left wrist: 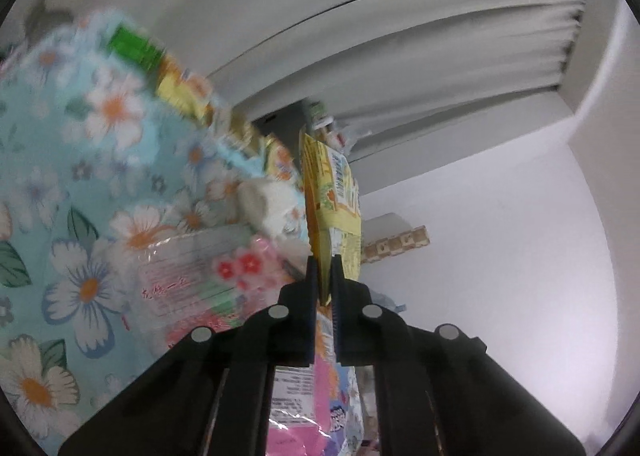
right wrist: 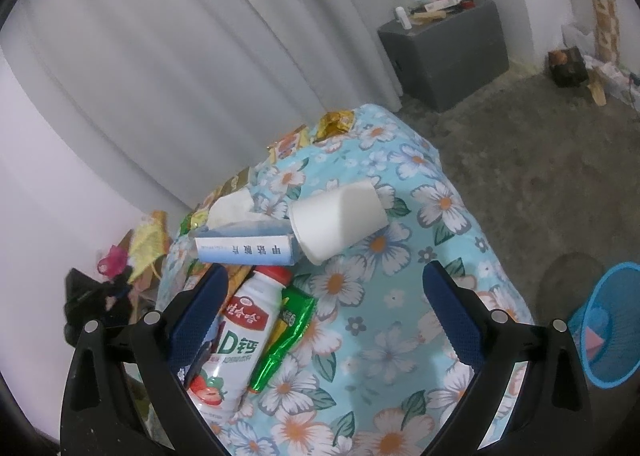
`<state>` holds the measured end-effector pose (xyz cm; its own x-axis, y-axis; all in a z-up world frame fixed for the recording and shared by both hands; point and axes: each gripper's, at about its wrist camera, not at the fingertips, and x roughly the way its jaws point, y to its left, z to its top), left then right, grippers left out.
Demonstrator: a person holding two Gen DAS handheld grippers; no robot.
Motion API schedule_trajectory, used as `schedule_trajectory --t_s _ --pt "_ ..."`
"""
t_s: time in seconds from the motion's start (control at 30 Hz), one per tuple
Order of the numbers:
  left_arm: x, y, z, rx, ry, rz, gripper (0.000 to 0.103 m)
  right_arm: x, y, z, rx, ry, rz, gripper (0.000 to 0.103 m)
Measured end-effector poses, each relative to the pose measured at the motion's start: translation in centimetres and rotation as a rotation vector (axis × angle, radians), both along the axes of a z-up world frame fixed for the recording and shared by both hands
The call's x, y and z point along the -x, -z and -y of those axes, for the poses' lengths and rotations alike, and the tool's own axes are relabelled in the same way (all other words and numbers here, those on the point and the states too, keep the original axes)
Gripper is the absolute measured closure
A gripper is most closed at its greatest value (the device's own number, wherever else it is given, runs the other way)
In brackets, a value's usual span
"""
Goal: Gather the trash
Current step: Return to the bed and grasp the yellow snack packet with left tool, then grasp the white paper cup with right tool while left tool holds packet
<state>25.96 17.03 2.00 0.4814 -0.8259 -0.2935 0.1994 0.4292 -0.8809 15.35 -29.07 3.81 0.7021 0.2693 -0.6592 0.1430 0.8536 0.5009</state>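
Note:
My left gripper is shut on a yellow snack wrapper, held up edge-on beside the table with the floral blue cloth. A pink flowered wrapper and a white paper cup lie on the cloth just left of it. My right gripper is open and empty above the cloth. Between its fingers and ahead lie a white yogurt bottle, a green foil wrapper, a blue-white box and the tipped paper cup.
A blue mesh waste basket stands on the floor at the right of the table. A grey cabinet with clutter stands by the curtain. More gold and orange wrappers line the table's far edge. Clutter lies on the floor at left.

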Motion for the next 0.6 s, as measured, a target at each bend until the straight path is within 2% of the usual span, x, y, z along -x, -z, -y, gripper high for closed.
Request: schedule_trajectory --t_s 0.1,0.2,0.3,0.43,0.6 --pt "1.4 -1.8 -0.6 -0.047 -0.035 0.070 0.098 -0.4 -0.2 -0.3 0.007 -0.008 0.002 0.010" --pt "2.5 -2.6 -1.2 -0.089 -0.057 0.104 0.098 -1.3 -0.3 -0.8 0.026 -0.022 0.001 0.010" --pt "3.1 -2.7 -1.2 -0.104 -0.059 0.115 0.098 -3.3 0.0 -1.4 0.055 -0.044 -0.024 0.010" --pt "3.2 -2.6 -1.1 -0.110 -0.058 0.116 0.098 -7.0 0.7 -2.4 0.157 -0.057 -0.076 0.009" --pt "3.0 -1.8 -1.0 -0.113 -0.053 0.103 0.098 -11.6 3.2 -2.2 0.210 -0.023 -0.188 0.009"
